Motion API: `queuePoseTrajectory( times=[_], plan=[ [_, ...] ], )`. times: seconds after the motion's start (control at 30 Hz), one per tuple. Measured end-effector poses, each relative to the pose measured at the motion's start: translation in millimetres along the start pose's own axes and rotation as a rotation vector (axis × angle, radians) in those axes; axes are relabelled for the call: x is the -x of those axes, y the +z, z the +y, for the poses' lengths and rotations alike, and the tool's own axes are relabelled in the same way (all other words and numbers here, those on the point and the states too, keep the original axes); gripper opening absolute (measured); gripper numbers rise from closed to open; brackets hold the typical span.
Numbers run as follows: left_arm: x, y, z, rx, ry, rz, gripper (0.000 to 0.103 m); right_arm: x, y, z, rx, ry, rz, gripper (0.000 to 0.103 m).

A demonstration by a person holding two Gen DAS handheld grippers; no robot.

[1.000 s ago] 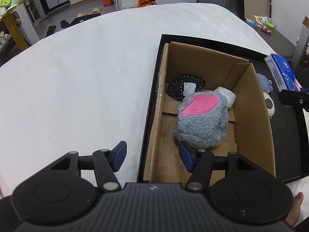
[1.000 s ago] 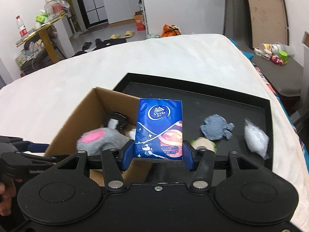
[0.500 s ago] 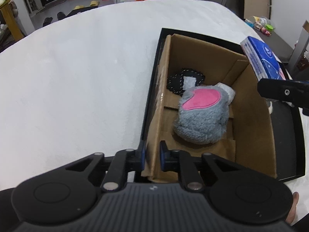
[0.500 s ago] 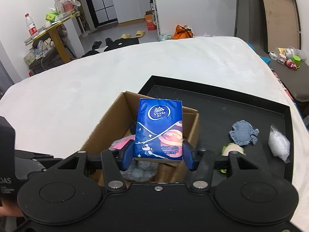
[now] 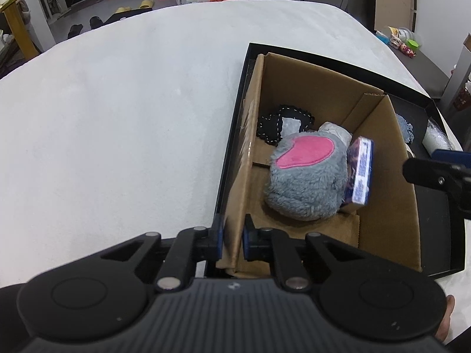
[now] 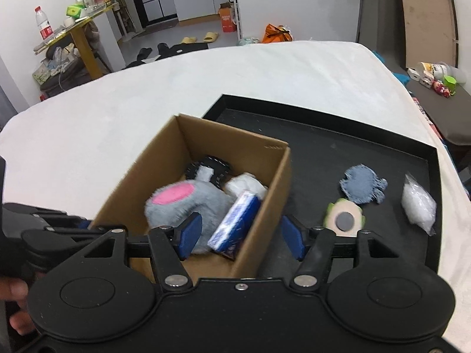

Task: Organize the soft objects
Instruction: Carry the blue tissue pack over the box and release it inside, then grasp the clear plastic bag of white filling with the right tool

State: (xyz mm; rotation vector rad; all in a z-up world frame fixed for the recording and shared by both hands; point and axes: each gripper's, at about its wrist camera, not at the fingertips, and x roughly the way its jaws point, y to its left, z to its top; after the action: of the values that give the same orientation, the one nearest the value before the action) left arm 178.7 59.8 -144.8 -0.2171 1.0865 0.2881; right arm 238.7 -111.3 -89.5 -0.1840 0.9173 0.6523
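A cardboard box (image 5: 385, 206) (image 6: 164, 164) stands in a black tray (image 6: 323, 135). Inside lie a grey plush with a pink patch (image 5: 306, 182) (image 6: 182, 203), a black stitched piece (image 5: 273, 123), a white bundle (image 6: 244, 184) and a blue tissue pack (image 5: 360, 173) (image 6: 235, 225) leaning between the plush and the box wall. My left gripper (image 5: 232, 236) is shut on the box's near left wall. My right gripper (image 6: 241, 232) is open and empty above the box's near right corner.
On the tray right of the box lie a blue-grey fabric piece (image 6: 363, 184), a green-rimmed round toy (image 6: 344, 220) and a clear bag of white stuffing (image 6: 418, 206). The tray sits on a white bed (image 5: 117, 117). Room clutter stands beyond.
My right gripper opened and let go of the tissue pack, which dropped into the box beside the plush. My left gripper closed on the box wall and stays there.
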Motion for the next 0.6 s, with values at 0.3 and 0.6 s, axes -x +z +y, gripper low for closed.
queuePoseTrajectory(
  times=[0.3,0.6],
  plan=[
    [2,5,-10,-0.037,0.033,0.003,0.011,2,-8,-27,-0.003,-0.028,0.013,0.061],
    [2,10,-19,-0.059,0.066,-0.003,0.013,2,-9,-61,-0.021,-0.090,-0.020,0.061]
  ],
)
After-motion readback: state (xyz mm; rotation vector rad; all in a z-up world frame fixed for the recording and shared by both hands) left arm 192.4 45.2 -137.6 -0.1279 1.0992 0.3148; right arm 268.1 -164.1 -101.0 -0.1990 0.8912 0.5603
